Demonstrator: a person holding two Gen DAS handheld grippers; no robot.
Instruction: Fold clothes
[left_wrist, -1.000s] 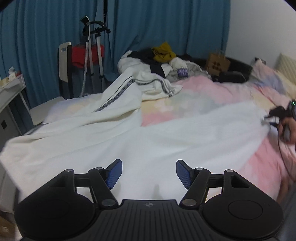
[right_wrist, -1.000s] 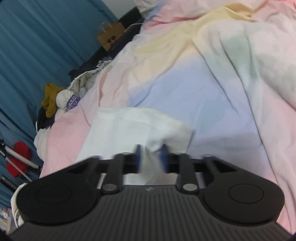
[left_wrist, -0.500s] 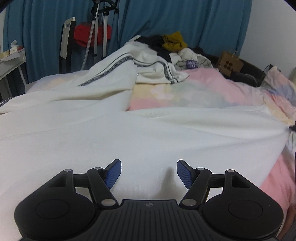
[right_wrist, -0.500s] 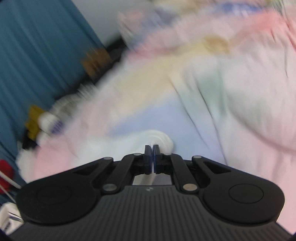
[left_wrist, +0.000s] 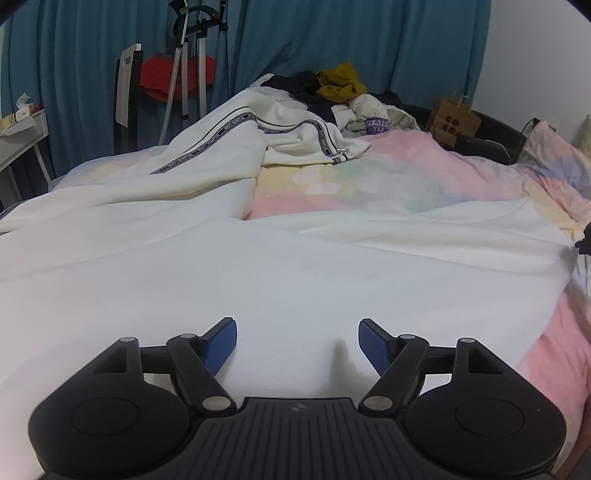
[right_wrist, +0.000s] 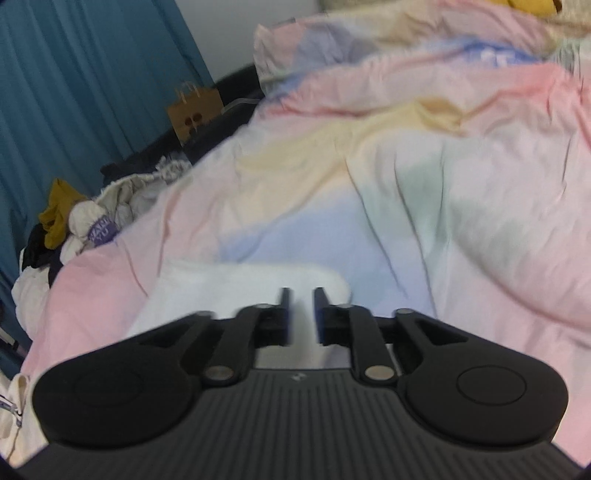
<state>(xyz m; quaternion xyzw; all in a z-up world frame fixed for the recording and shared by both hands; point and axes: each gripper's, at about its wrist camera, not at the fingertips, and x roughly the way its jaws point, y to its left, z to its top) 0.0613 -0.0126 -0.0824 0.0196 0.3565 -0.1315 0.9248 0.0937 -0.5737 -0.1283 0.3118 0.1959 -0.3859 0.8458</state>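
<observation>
White garment lies spread across the pastel duvet. Left gripper hovers over it, jaws spread wide, empty. Right gripper straddles a corner with a narrow gap; grip cannot be confirmed. Recommended: seat the hem deep before pinching, keep the edge taut. Legible: "NAN… YU" on a purple patch.

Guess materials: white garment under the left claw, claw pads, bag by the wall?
White garment: looks like a matte ribbed or waffle knit, probably cotton; fine ridged texture, soft folds.
Left claw pads: blue, matte, likely rubbery; arms look like black plastic.
Bag: brown kraft paper, creased, with twisted handles.
</observation>
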